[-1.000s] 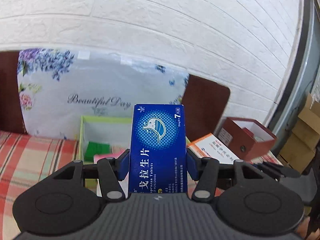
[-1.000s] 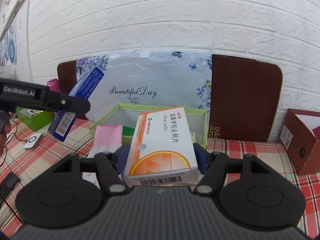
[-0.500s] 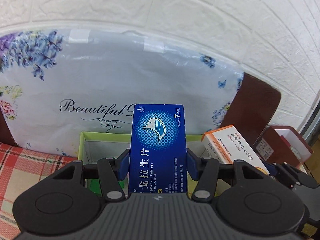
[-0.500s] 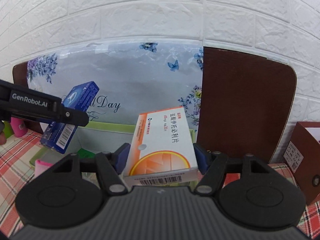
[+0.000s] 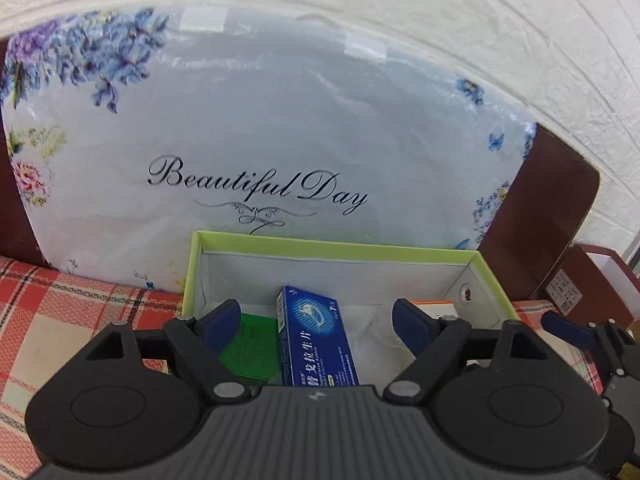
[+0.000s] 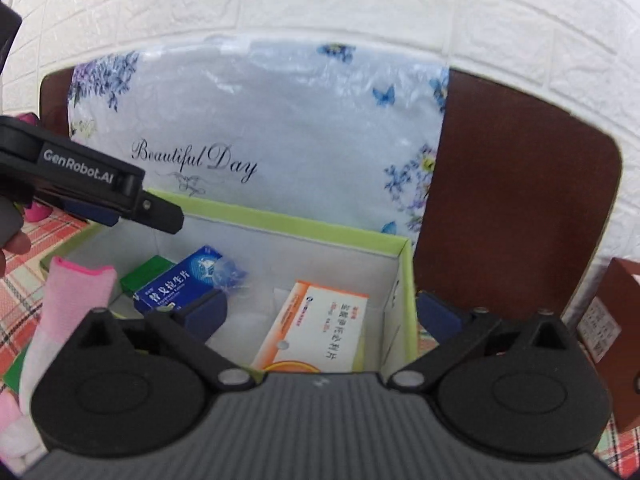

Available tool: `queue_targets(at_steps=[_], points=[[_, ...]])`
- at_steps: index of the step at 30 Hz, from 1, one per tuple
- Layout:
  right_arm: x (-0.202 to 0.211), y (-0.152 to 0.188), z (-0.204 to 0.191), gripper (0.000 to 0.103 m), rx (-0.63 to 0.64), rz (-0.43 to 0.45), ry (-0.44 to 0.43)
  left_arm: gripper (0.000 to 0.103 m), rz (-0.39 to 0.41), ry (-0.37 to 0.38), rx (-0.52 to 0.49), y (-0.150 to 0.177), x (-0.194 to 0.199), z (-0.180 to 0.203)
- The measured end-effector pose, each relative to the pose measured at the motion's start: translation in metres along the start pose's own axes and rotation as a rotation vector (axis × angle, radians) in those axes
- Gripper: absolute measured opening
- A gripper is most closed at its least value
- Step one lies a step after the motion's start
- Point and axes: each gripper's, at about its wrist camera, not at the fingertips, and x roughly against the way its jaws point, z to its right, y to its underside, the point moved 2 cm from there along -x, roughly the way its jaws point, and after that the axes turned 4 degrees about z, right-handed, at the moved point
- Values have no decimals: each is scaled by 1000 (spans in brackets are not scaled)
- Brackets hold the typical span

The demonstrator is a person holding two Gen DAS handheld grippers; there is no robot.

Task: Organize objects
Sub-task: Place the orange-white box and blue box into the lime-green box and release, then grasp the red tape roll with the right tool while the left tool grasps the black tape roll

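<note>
**Both cartons released into the green-rimmed box**

The left gripper (image 5: 318, 316) is now standing spread, the blue carton (image 5: 316, 340) lying free inside the green-rimmed box (image 5: 336, 246). The right gripper (image 6: 320, 314) is likewise spread, the orange-and-white carton (image 6: 320, 328) resting at the blue carton's 3 o'clock.

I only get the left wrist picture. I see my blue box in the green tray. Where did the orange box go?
Observer: The orange-and-white box lies flat in the green tray, near its right wall.
Operator: Is the other grabber holding it?
Observer: No, the right gripper is open and above the box.
Operator: Is my blue box standing up?
Observer: The blue box leans tilted, next to a green box.
Operator: Anything else by the tray?
Observer: Something pink and white stands at the tray's near left corner.
</note>
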Motion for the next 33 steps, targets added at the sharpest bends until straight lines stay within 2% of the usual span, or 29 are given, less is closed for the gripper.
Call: queue_targets(at_steps=[8, 17, 25, 33], points=[[66, -16, 9, 103, -62, 74, -19, 86, 75, 26, -29, 3, 67, 27], [157, 5, 6, 103, -99, 134, -33, 88, 127, 8, -69, 50, 148, 43], [202, 41, -4, 103, -104, 110, -21, 89, 113, -55, -95, 109, 181, 55], [227, 76, -14, 103, -115, 64, -26, 89, 55, -63, -54, 151, 197, 43]])
